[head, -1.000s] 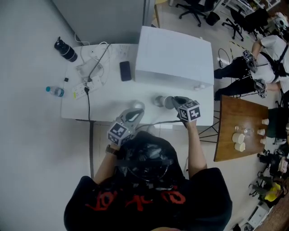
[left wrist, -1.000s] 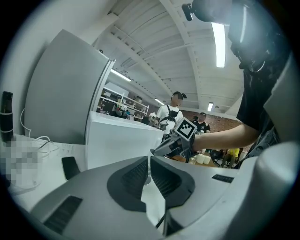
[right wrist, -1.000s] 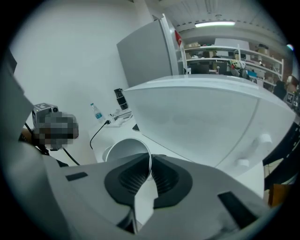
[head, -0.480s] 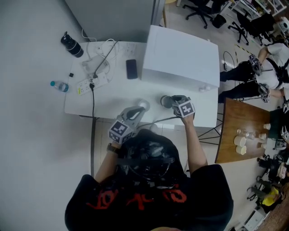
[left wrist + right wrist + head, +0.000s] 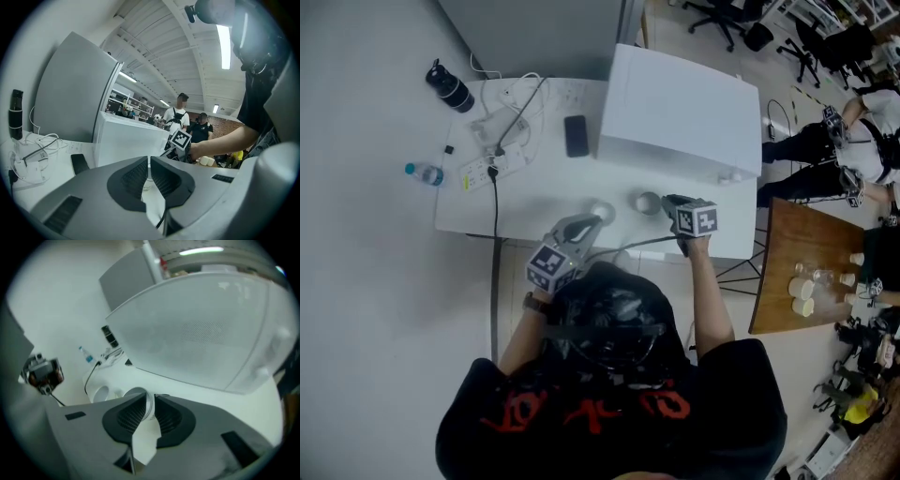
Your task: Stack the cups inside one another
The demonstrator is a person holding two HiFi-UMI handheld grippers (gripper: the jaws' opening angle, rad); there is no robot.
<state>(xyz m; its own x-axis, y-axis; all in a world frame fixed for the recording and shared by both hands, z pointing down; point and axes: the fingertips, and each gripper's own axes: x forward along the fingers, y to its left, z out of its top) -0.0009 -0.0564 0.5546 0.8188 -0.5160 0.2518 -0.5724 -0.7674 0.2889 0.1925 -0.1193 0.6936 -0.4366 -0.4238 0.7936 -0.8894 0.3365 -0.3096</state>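
The white worktop [image 5: 534, 202] carries everything. A big white box [image 5: 680, 108] fills its rear right and stands just behind both cups, walling off that side. Off to the right is a brown side table [image 5: 783, 253] with small cups on it.

The left gripper [image 5: 589, 223] lies near level at the front edge. Its fingers [image 5: 133, 180] are pinched almost together on the wall of the left cup [image 5: 602, 212].

The right gripper [image 5: 667, 201] tilts down onto the right cup [image 5: 648, 201]. That cup stands near the left cup, with bare worktop between the 2. Its fingers [image 5: 129, 416] are opening, that cup's wall between them.

Well apart at the left are a power strip [image 5: 492, 164] with cables, a dark bottle [image 5: 450, 86], a phone [image 5: 576, 136] and a water bottle [image 5: 424, 173].
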